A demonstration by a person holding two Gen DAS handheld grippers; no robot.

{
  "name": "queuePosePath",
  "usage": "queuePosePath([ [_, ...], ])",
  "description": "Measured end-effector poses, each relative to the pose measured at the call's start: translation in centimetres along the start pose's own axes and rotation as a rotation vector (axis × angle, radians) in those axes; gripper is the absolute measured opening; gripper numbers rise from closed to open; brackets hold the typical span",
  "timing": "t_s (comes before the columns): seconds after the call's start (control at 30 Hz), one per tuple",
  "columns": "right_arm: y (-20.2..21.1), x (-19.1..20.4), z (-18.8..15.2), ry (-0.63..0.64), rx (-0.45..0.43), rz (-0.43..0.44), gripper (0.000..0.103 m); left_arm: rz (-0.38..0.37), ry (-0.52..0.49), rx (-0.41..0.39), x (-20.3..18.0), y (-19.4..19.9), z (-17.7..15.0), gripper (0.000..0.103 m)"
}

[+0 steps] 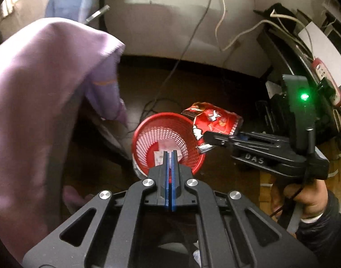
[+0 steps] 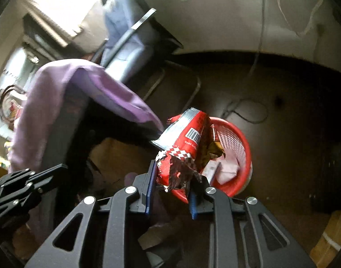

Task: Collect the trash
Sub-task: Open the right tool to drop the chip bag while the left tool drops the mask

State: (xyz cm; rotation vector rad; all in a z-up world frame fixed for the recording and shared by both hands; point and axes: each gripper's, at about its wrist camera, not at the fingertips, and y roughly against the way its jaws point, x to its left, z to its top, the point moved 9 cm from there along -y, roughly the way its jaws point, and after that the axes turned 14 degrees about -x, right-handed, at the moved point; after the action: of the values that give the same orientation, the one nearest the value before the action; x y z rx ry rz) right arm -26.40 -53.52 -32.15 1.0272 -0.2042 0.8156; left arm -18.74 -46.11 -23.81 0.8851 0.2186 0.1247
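Note:
A red mesh basket (image 1: 148, 138) stands on the dark floor with pale paper scraps (image 1: 163, 150) in its bottom. My left gripper (image 1: 170, 156) hangs right over it, jaws shut; a pale sliver shows in the slit, and I cannot tell whether it is held. My right gripper (image 1: 204, 139) comes in from the right, shut on a crumpled red snack wrapper (image 1: 215, 121) held over the basket's right rim. In the right wrist view the wrapper (image 2: 184, 151) is pinched in the right gripper (image 2: 173, 174), with the basket (image 2: 242, 147) behind it. The left gripper (image 2: 45, 174) shows at lower left.
A purple cloth (image 1: 36, 89) draped over a chair stands close on the left of the basket. Cables (image 1: 161, 102) trail across the floor behind it. A power strip (image 1: 324, 76) and dark furniture are on the right. A cardboard box (image 2: 327, 241) lies at lower right.

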Motion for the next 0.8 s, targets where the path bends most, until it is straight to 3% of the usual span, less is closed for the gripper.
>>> queuePosePath([
  [0.17, -4.1, -3.5, -1.1, -0.051, 0.053, -0.055, 0.025, -0.046, 0.014, 0.084, -0.4, -5.1, -0.8, 0.002],
  [0.5, -10.4, -7.6, -2.9, -0.199, 0.162, -0.071, 0.025, -0.094, 0.113, 0.259, 1.1, -14.3, -4.7, 0.002],
  [0.67, -12.1, -8.3, -4.6, -0.217, 0.207, -0.079, 0.025, -0.06, 0.09, 0.323, 1.2, -17.5, -6.1, 0.002],
  [0.8, -13.7, -8.5, -5.0, -0.244, 0.238, -0.087, 0.033, -0.014, 0.071, 0.359, 1.6, -18.5, -7.1, 0.005],
])
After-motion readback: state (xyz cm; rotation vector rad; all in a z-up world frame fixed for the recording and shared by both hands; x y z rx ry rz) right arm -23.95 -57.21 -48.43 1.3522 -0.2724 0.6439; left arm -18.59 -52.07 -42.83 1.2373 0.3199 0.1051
